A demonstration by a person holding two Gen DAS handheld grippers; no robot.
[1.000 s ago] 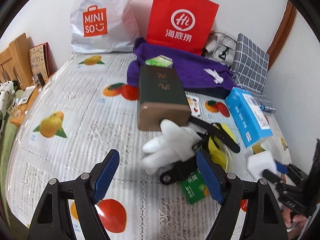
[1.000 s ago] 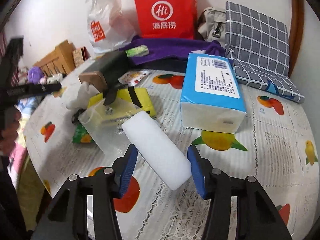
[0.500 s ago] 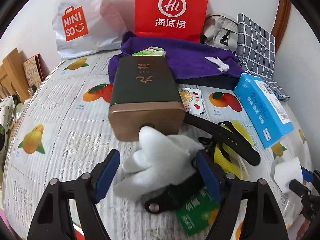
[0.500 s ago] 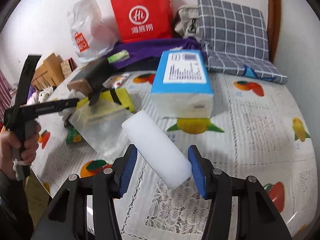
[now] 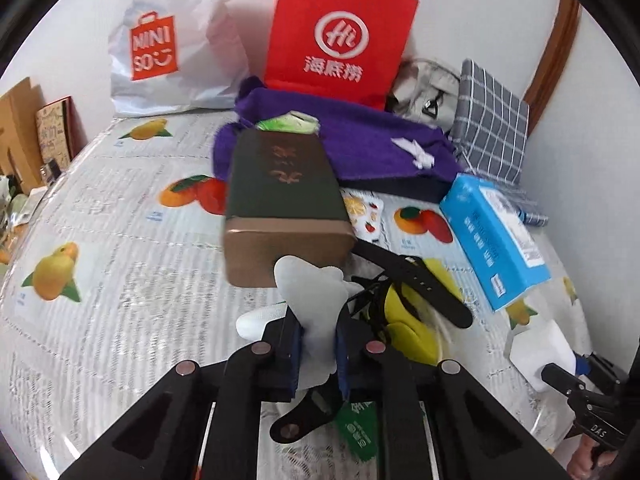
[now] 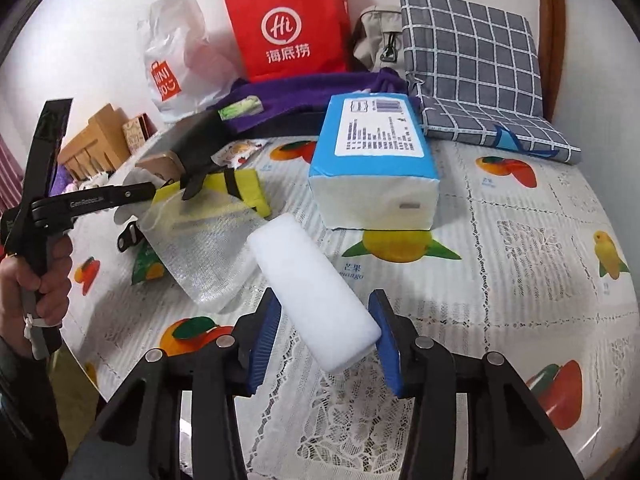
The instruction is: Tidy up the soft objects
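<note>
Left gripper (image 5: 318, 350), jaws clamped on white glove (image 5: 316, 296), dark box (image 5: 284, 200) at its 12 o'clock; right gripper (image 6: 324, 344), jaws pinching white foam block (image 6: 312, 292), blue tissue pack (image 6: 374, 164) at its 12 o'clock, over fruit-print tablecloth (image 6: 520, 248).

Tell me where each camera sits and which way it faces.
Left wrist: on the left gripper, looking over the table toward the red bag; jaws shut on the white glove.
Right wrist: on the right gripper, facing the same wall; jaws holding the white sponge; left hand visible.
Shared: red bag, blue tissue pack, each other's gripper.
</note>
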